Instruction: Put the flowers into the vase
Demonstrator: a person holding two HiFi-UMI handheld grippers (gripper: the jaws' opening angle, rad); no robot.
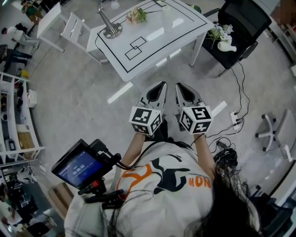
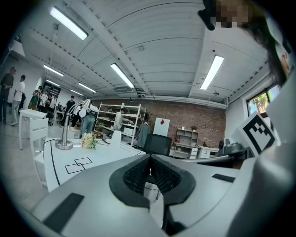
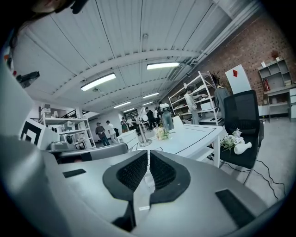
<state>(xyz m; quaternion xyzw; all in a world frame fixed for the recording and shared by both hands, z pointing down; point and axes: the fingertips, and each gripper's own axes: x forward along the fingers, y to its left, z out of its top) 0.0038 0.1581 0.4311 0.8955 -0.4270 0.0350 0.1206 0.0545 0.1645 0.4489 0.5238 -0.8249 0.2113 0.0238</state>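
**Left gripper** (image 1: pixel 161 88): my fingers are closed on nothing, over the floor and well short of the bench (image 1: pixel 152 51). **Right gripper** (image 1: pixel 181 88): just beside it, fingers likewise closed and empty. **Flowers** (image 1: pixel 137 15): they lie on the far part of the bench, with the white vase (image 1: pixel 166 13) to their right, apart from them. I judge the bunch light, soft and easily crushed. The stems look stiffer than the blooms, so I would pinch there, gently. Which way the stems point is too small to tell.
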